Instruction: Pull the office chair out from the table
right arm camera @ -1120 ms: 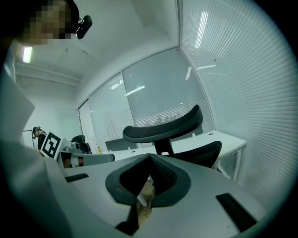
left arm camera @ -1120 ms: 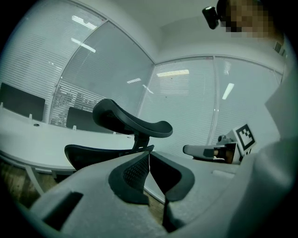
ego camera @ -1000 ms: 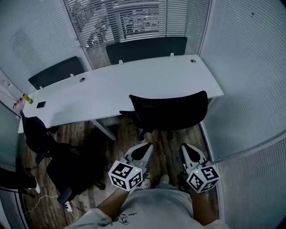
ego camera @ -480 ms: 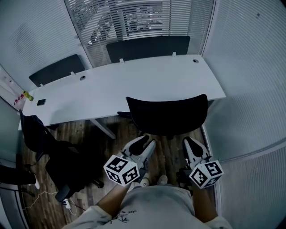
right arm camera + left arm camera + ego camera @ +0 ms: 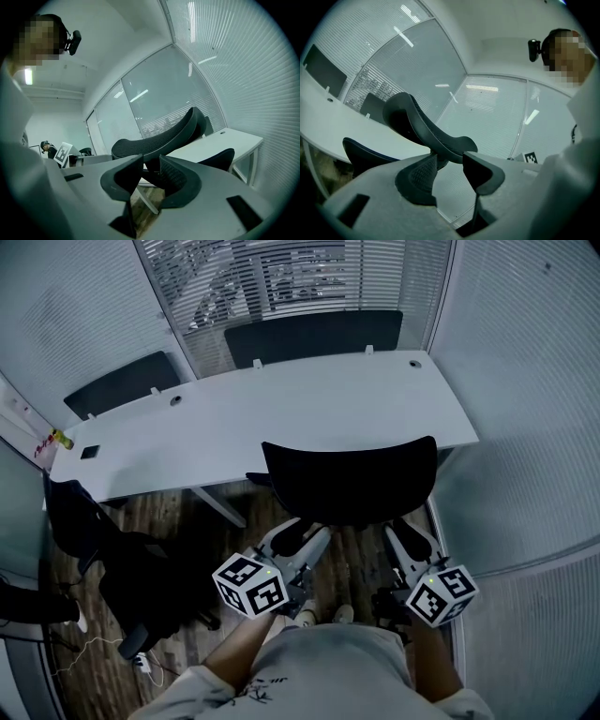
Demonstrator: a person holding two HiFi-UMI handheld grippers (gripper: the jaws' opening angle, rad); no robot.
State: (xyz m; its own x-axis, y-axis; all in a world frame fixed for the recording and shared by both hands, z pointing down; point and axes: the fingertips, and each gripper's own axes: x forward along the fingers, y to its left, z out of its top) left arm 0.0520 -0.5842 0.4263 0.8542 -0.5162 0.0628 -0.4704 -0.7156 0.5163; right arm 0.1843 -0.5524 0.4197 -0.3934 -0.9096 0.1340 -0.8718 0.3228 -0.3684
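Release step: office chair point(image 5: 352, 486), mid-frame just beside the bench point(image 5: 281, 413), appears pulled out; left gripper point(image 5: 305, 538) and right gripper point(image 5: 412, 538), jaws just opening apart, leave its backrest rim unpressed at their tips, so withdrawal probably comes next.

Far-side chair point(image 5: 314, 334), slatted blinds point(image 5: 262, 277) behind it

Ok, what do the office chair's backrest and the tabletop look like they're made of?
Backrest: black mesh, probably woven fabric on a plastic frame; fine weave shows up close. Tabletop: smooth white matte board, likely laminate; no grain or glare.
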